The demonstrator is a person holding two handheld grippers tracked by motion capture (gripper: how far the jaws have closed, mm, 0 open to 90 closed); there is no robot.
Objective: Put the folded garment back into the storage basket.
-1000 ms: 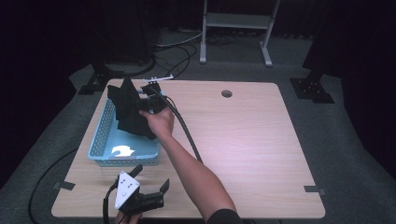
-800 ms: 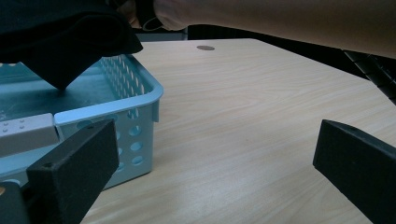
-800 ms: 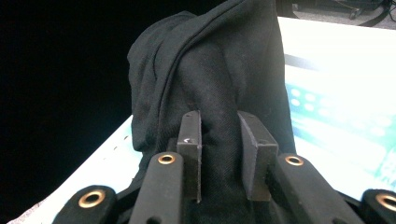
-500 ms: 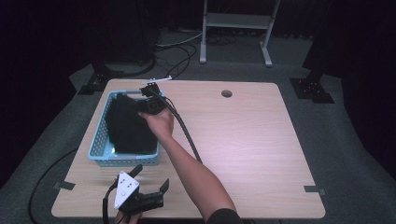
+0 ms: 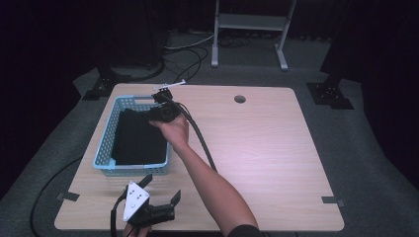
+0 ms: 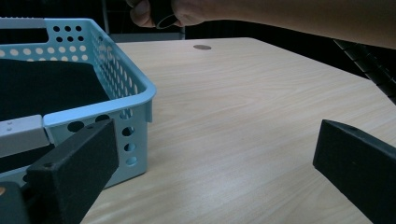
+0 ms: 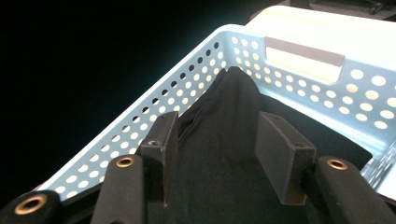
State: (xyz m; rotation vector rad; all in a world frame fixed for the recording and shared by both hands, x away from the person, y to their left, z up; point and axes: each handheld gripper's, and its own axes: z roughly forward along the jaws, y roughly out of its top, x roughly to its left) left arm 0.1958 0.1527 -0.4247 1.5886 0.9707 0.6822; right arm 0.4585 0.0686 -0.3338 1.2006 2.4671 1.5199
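Black cloth (image 7: 224,154) lying crumpled in pale blue perforated basket (image 5: 104,148), peak bunched btwn right tool (image 7: 217,154), jaws just opening, apart, left tool (image 5: 160,195) wide open on worktop (image 5: 267,148).

Over my right gripper (image 7: 215,154), jaws just opening and parted, I see the black cloth (image 7: 224,140) between them, a fold rising against the perforated wall of the light blue basket (image 7: 299,58), by its handle slot.
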